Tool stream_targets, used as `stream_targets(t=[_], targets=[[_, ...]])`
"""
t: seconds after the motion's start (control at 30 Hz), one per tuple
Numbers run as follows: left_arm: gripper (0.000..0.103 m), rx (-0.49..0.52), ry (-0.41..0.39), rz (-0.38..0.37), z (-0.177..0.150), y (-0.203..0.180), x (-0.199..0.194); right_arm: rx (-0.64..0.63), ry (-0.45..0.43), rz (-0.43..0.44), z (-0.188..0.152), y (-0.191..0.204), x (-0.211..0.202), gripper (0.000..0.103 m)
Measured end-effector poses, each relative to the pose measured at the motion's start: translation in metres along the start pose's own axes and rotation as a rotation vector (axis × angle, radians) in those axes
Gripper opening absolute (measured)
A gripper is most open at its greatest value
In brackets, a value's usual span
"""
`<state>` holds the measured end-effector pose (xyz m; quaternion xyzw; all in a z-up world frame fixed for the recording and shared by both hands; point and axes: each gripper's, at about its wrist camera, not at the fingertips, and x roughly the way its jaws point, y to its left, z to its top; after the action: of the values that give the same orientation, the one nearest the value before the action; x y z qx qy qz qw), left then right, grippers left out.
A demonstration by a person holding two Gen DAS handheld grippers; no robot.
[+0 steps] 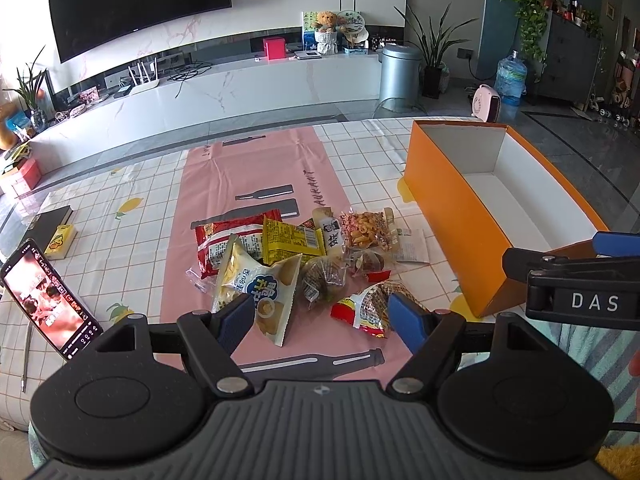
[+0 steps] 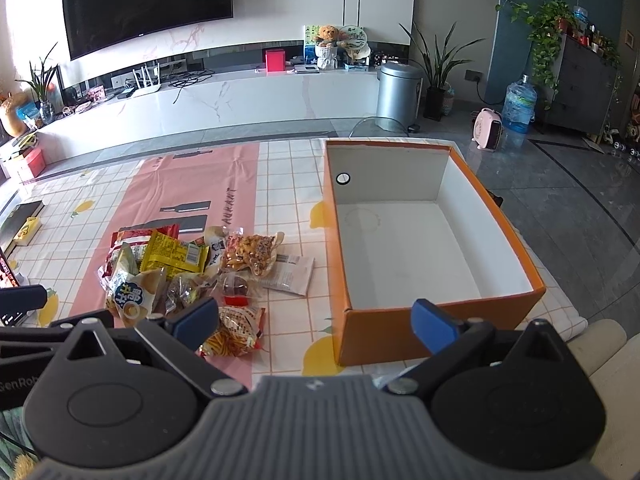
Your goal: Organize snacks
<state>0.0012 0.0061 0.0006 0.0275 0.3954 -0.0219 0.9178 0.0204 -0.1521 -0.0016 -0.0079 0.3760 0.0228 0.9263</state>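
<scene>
so: snack pile [image 1: 296,264] heaped on the pink runner [image 1: 248,184], all packets out of the orange box [image 2: 420,320], which stands bare inside to the pile's right. left gripper [image 1: 322,312] hangs directly over the pile's near edge, jaws spread wide, nothing between them; white chip bag [image 1: 256,284] under its left finger, red-and-clear packet [image 1: 372,308] under its right one. right gripper [image 2: 316,320] also wide and holding nothing, straddling the gap between pile and box corner, so nearer the box. left hand looks best placed for a first pick. packets overlap; lower ones half hidden, labels unreadable. box's long axis runs away from the hands. phone [image 1: 48,296] cut off at the left.
</scene>
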Motion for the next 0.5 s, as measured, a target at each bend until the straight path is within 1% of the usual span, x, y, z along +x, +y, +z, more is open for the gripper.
stream_targets(t=[0.5], targets=[[0.089,-0.005,0.006,-0.005,-0.0015,-0.0023,0.0003,0.008,0.005,0.0,-0.0004,0.0005,0.0005,0.099]])
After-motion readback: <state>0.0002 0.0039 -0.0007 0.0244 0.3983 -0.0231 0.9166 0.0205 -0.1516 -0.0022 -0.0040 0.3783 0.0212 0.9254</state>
